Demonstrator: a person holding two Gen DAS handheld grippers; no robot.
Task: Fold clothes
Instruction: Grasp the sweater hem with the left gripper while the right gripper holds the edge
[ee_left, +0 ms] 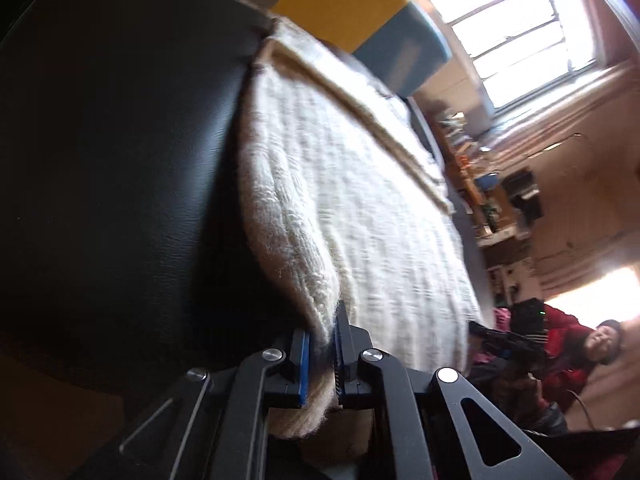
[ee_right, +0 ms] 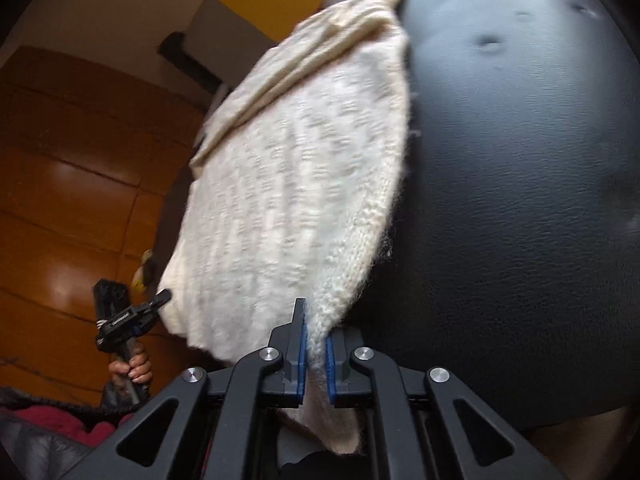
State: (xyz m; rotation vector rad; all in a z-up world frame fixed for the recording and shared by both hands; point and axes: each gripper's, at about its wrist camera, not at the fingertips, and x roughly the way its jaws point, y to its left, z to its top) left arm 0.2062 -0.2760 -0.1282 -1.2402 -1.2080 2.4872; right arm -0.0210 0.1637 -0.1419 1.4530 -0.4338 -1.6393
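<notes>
Sweater (ee_left: 360, 208): we are holding it lifted against the black cushion (ee_left: 120, 140), so it is hanging free for a fold.
Left gripper (ee_left: 322, 360): we are pinching one sweater edge beside the cushion, pads closed on knit.
Right gripper (ee_right: 316, 364): we are clamping the other edge beside the cushion, keeping the cloth spread between both tools.

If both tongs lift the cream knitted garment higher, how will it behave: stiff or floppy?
Probably floppy: the cream knitted garment already bends where the right tongs pinch it. Its thick, fuzzy yarn likely grips well and suggests some weight. It may sag between the right and left tongs.
</notes>
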